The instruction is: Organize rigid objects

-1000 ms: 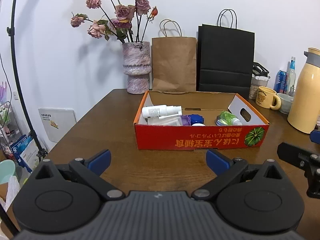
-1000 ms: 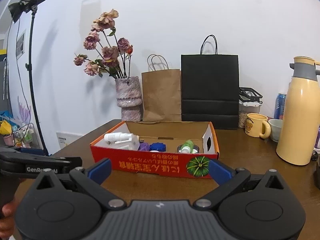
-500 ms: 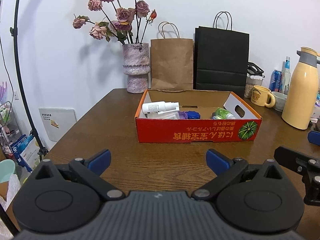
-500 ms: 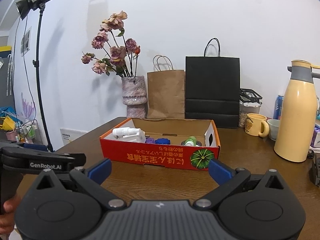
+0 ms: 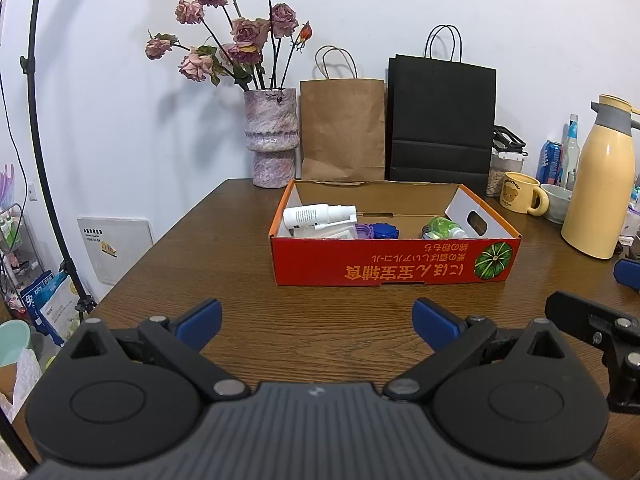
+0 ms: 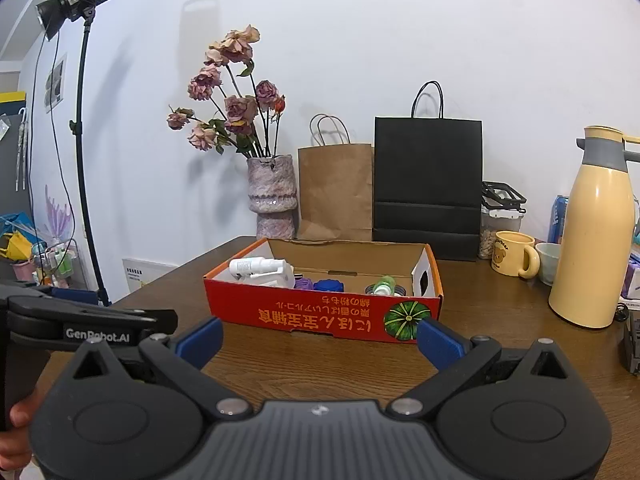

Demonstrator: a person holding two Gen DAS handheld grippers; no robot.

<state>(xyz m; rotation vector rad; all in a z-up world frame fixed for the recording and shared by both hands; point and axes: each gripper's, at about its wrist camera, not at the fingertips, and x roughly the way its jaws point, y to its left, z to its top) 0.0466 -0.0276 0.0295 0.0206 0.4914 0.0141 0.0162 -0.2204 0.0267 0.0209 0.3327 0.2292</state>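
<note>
A red cardboard box (image 5: pixel 394 266) (image 6: pixel 320 316) with a pumpkin picture stands on the brown table (image 5: pixel 224 264). Inside it lie a white spray bottle (image 5: pixel 316 213) (image 6: pixel 256 266), a purple item (image 5: pixel 362 231), a blue lid (image 5: pixel 383 231) (image 6: pixel 329 286) and a green bottle (image 5: pixel 444 226) (image 6: pixel 383 283). My left gripper (image 5: pixel 316 320) is open, held back from the box's front with nothing between its blue fingertips. My right gripper (image 6: pixel 318 338) is open and empty too, just before the box. The left gripper's body shows at the right wrist view's left edge, held by a hand (image 6: pixel 16 432).
At the back stand a vase of dried roses (image 5: pixel 272 140), a brown paper bag (image 5: pixel 342 128) and a black paper bag (image 5: pixel 440 120). A yellow mug (image 5: pixel 518 198), a bowl (image 5: pixel 558 202), a cream thermos (image 5: pixel 600 184) and cans sit right. A light stand (image 6: pixel 84 152) rises left.
Both grippers have drawn back and lifted, so the box sits farther away and lower in both views. Nothing in the box has moved.
</note>
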